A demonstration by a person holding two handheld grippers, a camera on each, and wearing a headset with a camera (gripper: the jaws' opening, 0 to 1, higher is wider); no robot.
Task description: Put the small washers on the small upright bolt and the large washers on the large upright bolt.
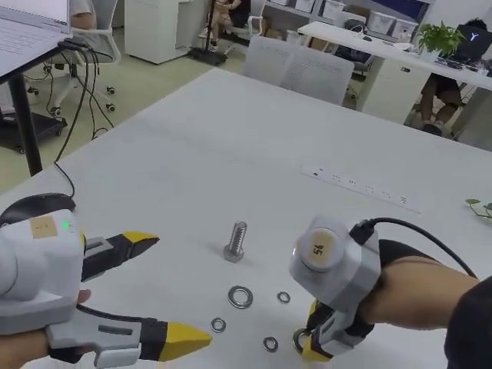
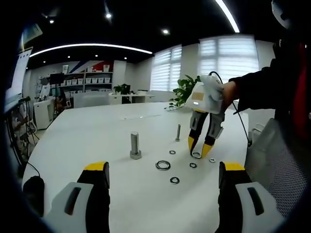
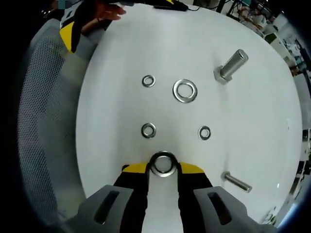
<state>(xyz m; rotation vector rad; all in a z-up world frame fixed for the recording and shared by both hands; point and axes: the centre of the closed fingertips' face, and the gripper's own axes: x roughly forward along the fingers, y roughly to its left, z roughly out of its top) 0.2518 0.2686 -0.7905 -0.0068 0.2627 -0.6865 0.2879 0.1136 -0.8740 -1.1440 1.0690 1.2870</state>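
Far left: left tool [image 1: 175, 288], jaws spread wide, holding nothing, hovering over the near part of the white worktop [image 1: 231, 138]. Just right of its tips, one small washer [image 1: 218, 325], flat on the surface. Next, large bolt [image 1: 237, 242], upright on its head, shank bare. In front of it, second large washer [image 1: 241, 296], flat, near the bolt but apart. Further right, two more small washers [image 1: 270, 344] [image 1: 284, 297], loose and apart from each other. Then right tool [image 1: 309, 346], pointing down, jaws drawn narrow around large washer [image 3: 164, 163]. Yellow tips against its two sides, judging by the right gripper view. Washer apparently flat on the worktop, not yet lifted. Just beyond the right tool, in the left gripper view, small bolt [image 2: 178, 132], upright, bare as well.

Step in hand, by the look of it: pick-up of the first large washer, with nothing threaded on either bolt. Next move calls for a firm pinch on the thin rim and a clean lift. Then a carry leftward to the large bolt, with the hole centred over the shank tip before release.
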